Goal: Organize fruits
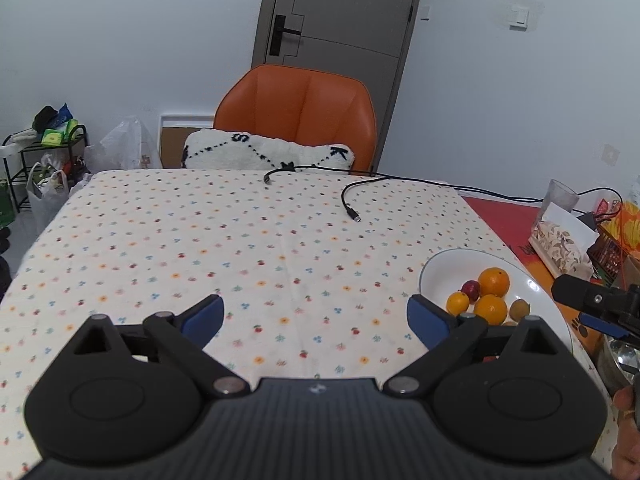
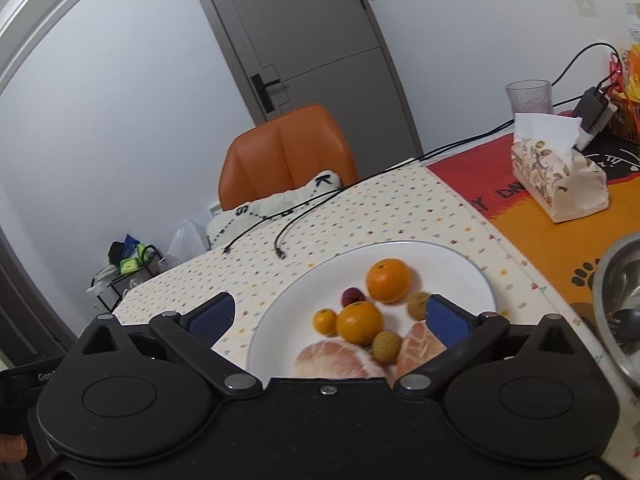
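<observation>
Both of your hand-held grippers stand wide open with nothing between the pads. The left hand-held gripper (image 1: 316, 320) hangs over the bare tablecloth of the table (image 1: 200, 240), with the plate (image 1: 440, 268) off to its right. The right hand-held gripper (image 2: 332, 314) sits over the near edge of the plate (image 2: 440, 256), aimed down at the fruit; its right pad overlaps the plate in the right wrist view, but you cannot tell from here whether it touches anything.

All visible fruit lies on the plate, near the table's right side. This placement reads as the sorted state: loose pieces collected in one dish, clear of the two cables (image 2: 288, 224) and the tissue box (image 2: 560, 184). The open, empty jaws suggest a release or a fresh approach rather than a carry.

Fruit on the plate:
- Large orange (image 2: 389, 281), at the far side, glossy, with a stem dimple on top.
- Second orange (image 2: 359, 322), nearer, apparently touching its neighbours.
- Small orange (image 2: 325, 321), just left of it.
- Red fruit (image 2: 352, 296), small and dark, between the two larger oranges.
- Two brown fruits (image 2: 386, 345), round, dull-skinned, possibly longans; one sits partly behind the right pad.
- Two peeled pomelo segments (image 2: 340, 362), pale pink, at the near rim, partly hidden by the gripper body.

A steel bowl (image 2: 620, 308) stands just right of the plate; its contents are unclear.
</observation>
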`<state>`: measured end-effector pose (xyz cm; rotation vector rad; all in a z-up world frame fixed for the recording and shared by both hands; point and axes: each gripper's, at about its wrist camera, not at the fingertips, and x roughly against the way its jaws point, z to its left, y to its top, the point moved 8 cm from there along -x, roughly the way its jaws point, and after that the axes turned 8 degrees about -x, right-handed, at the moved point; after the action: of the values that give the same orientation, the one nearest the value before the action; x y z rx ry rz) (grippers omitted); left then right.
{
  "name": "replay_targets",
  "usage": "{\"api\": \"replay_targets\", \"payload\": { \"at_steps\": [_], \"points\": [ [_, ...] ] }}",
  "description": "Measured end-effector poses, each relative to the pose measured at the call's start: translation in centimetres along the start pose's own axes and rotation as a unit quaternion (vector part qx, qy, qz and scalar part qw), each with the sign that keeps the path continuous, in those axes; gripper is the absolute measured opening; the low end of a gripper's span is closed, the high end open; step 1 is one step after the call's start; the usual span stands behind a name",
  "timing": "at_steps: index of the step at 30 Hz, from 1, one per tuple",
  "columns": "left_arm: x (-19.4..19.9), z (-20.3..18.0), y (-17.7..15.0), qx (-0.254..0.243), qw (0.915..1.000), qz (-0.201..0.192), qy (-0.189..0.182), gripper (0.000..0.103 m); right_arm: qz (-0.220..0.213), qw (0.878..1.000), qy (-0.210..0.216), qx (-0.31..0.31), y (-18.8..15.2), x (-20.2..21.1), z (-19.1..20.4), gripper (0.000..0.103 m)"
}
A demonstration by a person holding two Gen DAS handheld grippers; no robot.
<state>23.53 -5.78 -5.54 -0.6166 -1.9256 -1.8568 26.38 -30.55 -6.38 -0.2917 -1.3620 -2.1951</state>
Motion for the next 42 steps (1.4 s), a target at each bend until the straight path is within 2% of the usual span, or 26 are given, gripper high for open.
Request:
{"api": "replay_targets", "payload": {
  "at_steps": [10,27,42],
  "points": [
    [3.2,0.7,-0.5,-0.005,0.9999,0.001,0.013,0.098,0.007,0.999,0.025,0.024,-1.1,1.8,2.9,0.103],
    [8.1,2.1,-1.5,-0.02,0.9995,-0.001,0.026,0.101,0.004,0.998,0.039,0.044,-1.6,5.7,4.8,0.103],
    [11.9,4.1,-3.3,-0.032,0.9987,0.005,0.04,0.103,0.016,0.994,0.063,0.092,-3.1,9.0,8.0,0.103]
  ]
}}
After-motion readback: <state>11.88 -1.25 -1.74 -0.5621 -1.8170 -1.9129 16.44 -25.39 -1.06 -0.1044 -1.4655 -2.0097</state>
